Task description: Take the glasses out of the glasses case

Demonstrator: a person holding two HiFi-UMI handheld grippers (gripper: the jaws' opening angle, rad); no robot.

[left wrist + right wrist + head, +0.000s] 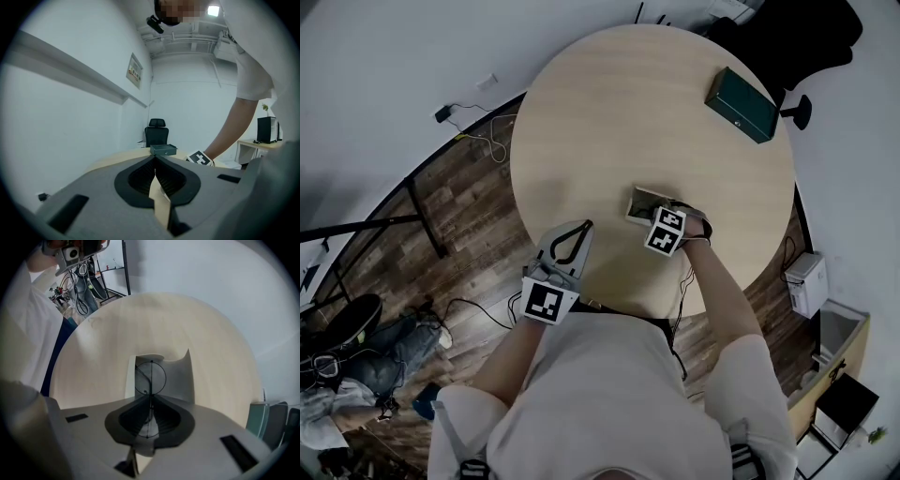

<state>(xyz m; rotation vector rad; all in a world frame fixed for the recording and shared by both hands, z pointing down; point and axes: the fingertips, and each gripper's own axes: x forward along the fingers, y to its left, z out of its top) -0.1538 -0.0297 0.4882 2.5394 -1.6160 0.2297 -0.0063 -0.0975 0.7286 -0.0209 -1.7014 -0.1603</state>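
The glasses case (641, 201) lies open near the table's (609, 122) front edge, and its grey lining (180, 380) faces up. Inside it lie the glasses (151, 378), thin black wire with round lenses. My right gripper (150, 397) points straight down into the case, with its jaws shut on the wire frame beside one lens. In the head view the right gripper (664, 217) and its marker cube hide most of the case. My left gripper (587, 225) hovers level over the table's front left edge, apart from the case. The left gripper (155, 165) is shut with nothing in it.
A dark green box (742, 103) sits at the table's far right side; the box (257, 420) also shows at the right gripper view's edge. A black office chair (156, 131) stands beyond the table. Cables and a stand lie on the wood floor at left.
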